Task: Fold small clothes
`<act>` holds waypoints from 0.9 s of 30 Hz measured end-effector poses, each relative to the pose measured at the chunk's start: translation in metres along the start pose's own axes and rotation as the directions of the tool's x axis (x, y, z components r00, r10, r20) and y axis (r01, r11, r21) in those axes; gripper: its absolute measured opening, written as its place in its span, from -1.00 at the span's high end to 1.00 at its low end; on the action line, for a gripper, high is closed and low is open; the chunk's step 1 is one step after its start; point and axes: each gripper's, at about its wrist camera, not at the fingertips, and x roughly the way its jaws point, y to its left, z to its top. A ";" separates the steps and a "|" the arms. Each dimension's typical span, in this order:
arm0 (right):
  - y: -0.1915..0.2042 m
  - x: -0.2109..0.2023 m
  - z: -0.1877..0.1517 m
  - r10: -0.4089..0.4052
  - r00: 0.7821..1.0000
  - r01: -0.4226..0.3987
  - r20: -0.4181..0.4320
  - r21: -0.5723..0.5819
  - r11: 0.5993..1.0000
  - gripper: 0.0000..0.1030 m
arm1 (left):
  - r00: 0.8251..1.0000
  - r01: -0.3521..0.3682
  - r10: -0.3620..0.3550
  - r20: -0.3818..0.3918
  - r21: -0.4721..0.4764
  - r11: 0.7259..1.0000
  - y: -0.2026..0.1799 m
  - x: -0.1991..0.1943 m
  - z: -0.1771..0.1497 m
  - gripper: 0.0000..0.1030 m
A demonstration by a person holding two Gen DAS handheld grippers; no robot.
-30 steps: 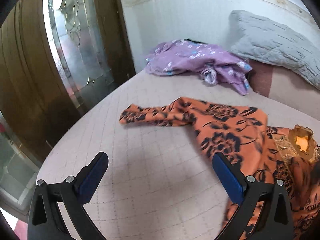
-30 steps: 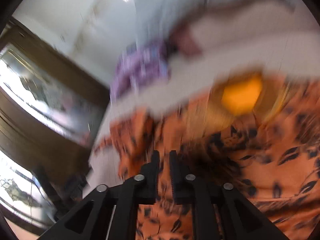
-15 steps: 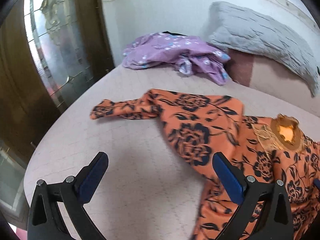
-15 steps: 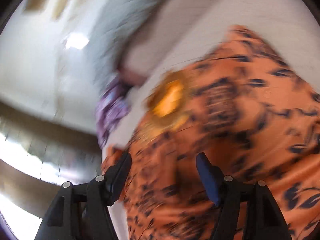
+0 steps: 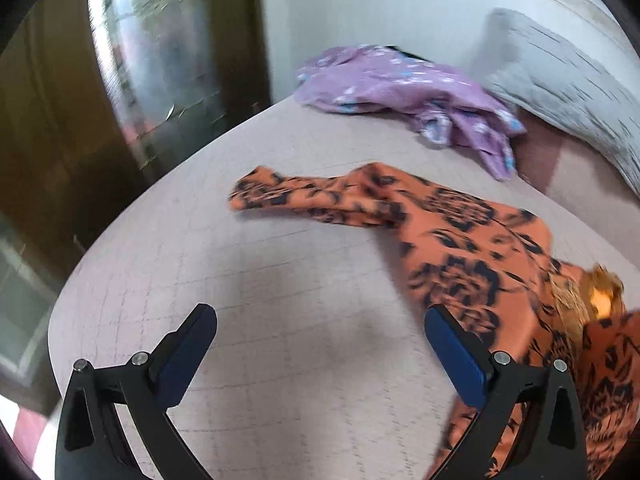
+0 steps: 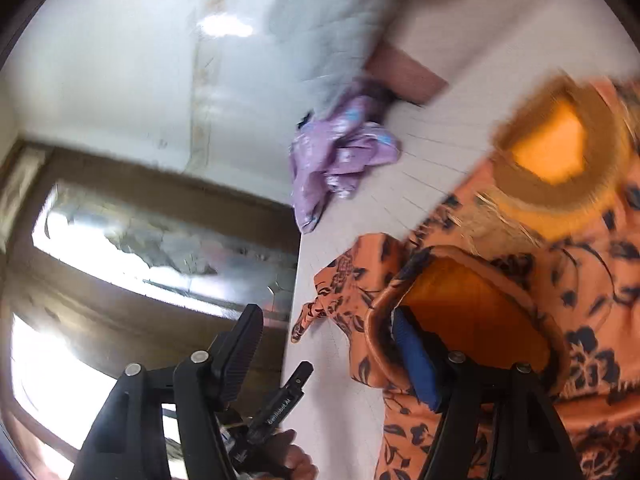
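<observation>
Loosely spread, orange black-flowered garment (image 5: pixel 460 232) lies rumpled, sleeve outstretched, on bed (image 5: pixel 280 280).

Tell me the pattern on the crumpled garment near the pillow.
Purple garment with small blue-white flowers; clearest in left wrist view.

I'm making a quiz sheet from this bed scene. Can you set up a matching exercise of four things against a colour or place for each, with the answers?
Things:
1. garment with dark flowers
2. crumpled garment at the far side of the bed
3. pillow
4. pads of the left gripper

Descriptions:
A. grey, quilted, against the wall
B. blue
C. purple with small pale flowers
D. orange, one sleeve stretched out over the bed

Pairs: 1-D, 2-C, 3-A, 4-B
</observation>
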 end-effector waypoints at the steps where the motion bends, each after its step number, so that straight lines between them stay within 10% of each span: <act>1: 0.002 0.003 -0.005 -0.027 1.000 0.027 -0.005 -0.028 0.999 -0.37 | 1.000 -0.001 0.001 -0.010 -0.023 1.000 0.007 0.003 0.002 -1.00; 7: -0.028 0.019 -0.022 -0.078 0.992 0.084 -0.103 0.054 0.995 -0.37 | 0.998 -0.002 -0.008 -0.058 -0.179 0.984 0.039 0.015 0.007 -1.00; 16: 0.060 0.084 0.003 -0.440 0.848 0.405 -0.296 -0.174 0.898 -0.48 | 0.994 0.002 -0.022 -0.105 -0.186 0.983 0.042 0.027 0.008 -1.00; 27: 0.070 0.031 -0.017 -0.441 0.873 0.376 -0.209 -0.288 0.881 -0.49 | 0.987 0.058 -0.085 -0.137 -0.194 0.979 0.044 0.039 0.012 -1.00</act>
